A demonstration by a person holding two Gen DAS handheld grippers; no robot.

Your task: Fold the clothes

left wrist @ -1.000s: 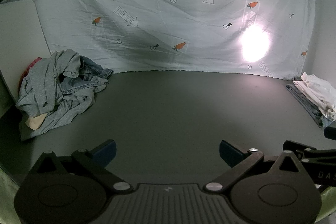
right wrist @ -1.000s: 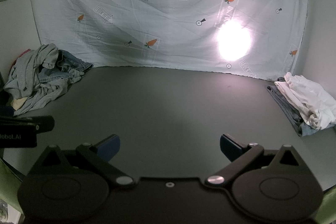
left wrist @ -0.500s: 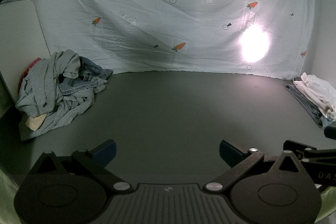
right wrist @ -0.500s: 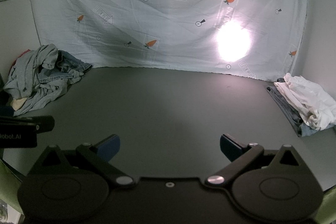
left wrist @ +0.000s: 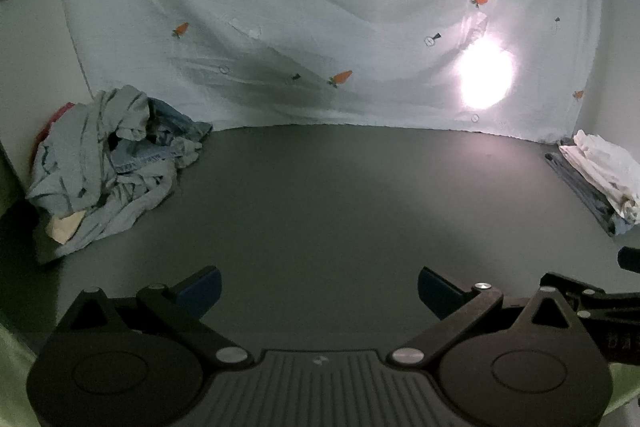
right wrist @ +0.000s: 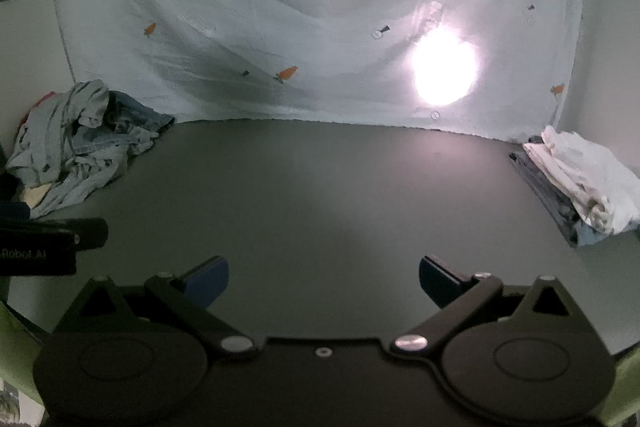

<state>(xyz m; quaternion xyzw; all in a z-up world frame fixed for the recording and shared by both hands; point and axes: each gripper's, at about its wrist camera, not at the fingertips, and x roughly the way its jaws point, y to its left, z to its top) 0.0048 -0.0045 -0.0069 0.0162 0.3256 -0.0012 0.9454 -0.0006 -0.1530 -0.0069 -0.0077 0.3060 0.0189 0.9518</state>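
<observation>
- The left claw (left wrist: 318, 289) has its two blue-tipped fingers (left wrist: 200, 287) spread wide apart and grips nothing; only bare dark table (left wrist: 340, 195) shows between them.
- The right claw (right wrist: 322, 281) stands the same way: two fingers (right wrist: 208, 281) far apart, nothing between them, above the table (right wrist: 320, 195).
- The two claws sit side by side. A black part of the right one shows at the right edge of the left wrist view, and a black part of the left one, bearing pale lettering, shows at the left edge of the right wrist view.
- Two heaps of clothes lie on the table, well apart, one at each side.
- At the far left is the crumpled pile (left wrist: 108, 163) (right wrist: 76, 151): grey cloth tangled with blue denim, a cream piece at its near edge and a bit of red at its far-left edge. How many garments it holds cannot be told.
- At the far right is the folded stack (left wrist: 596, 175) (right wrist: 576, 183): white cloth on top of a darker grey-blue layer.
- Neither claw touches either heap.
- Behind the table hangs one pale sheet (left wrist: 320, 7) printed with small orange carrots; one bright glare spot (left wrist: 486, 77) shines on its right part.
</observation>
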